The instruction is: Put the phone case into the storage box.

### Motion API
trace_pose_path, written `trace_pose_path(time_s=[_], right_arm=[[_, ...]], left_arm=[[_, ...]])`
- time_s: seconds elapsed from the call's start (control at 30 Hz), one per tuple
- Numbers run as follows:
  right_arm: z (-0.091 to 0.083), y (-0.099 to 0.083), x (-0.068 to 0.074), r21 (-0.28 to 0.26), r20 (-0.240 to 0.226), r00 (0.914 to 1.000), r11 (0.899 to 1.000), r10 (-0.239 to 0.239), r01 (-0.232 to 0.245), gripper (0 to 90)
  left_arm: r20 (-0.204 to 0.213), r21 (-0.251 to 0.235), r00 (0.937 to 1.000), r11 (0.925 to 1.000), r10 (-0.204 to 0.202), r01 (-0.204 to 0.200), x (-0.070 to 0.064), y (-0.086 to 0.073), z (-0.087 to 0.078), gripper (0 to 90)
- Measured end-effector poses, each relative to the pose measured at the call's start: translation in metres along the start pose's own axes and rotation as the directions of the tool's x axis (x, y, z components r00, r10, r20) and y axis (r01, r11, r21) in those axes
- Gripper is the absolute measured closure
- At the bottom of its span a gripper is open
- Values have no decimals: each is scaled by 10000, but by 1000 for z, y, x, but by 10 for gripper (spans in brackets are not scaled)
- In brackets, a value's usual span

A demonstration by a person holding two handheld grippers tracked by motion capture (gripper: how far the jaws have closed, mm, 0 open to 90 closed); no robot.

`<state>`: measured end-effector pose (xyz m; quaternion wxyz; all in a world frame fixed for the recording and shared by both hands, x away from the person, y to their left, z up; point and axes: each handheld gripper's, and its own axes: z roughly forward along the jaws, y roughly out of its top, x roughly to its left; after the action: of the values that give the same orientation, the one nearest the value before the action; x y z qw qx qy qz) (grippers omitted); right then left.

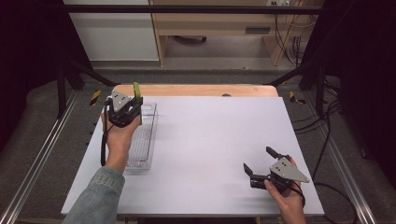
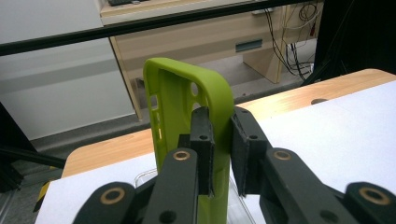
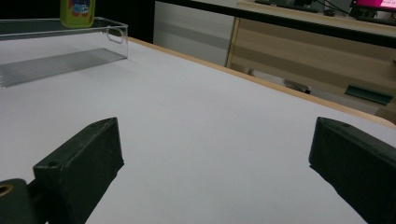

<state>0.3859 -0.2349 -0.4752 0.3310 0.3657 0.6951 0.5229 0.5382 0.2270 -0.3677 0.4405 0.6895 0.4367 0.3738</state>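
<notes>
Jaws of left gripper (image 2: 220, 149) closed on one side wall of green phone case (image 2: 187, 116), one pad inside the shell, other pad outside. Probably light and a little soft, like silicone or thin plastic; wall may bend under strong squeeze, so gentle pressure advised. Smooth surface, may slip. Best hold: long side wall near the middle, as now, away from the camera hole and button slots.

Case held upright on its long axis, camera-hole end up, open side facing left in the left gripper view. Held above far end of clear tray (image 1: 150, 122) at left part of white table (image 1: 210, 140); lower end seems inside the tray, contact with the bottom not clear.

Right gripper (image 1: 258, 161) wide open, empty, low over table at near right, well apart from case.
</notes>
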Motion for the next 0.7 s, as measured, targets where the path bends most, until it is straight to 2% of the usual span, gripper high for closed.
trace_pose_path(time_s=[0.17, 0.7], right_arm=[[0, 0, 0, 6, -31, 10000, 10000, -10, 10, 28], [1, 0, 0, 34, -93, 10000, 10000, -13, 13, 28]], left_arm=[[-7, 46, 9997, 9997, -227, 227, 2, -1, 3, 795], [-150, 187, 9982, 9981, -584, 587, 9, -6, 12, 795]])
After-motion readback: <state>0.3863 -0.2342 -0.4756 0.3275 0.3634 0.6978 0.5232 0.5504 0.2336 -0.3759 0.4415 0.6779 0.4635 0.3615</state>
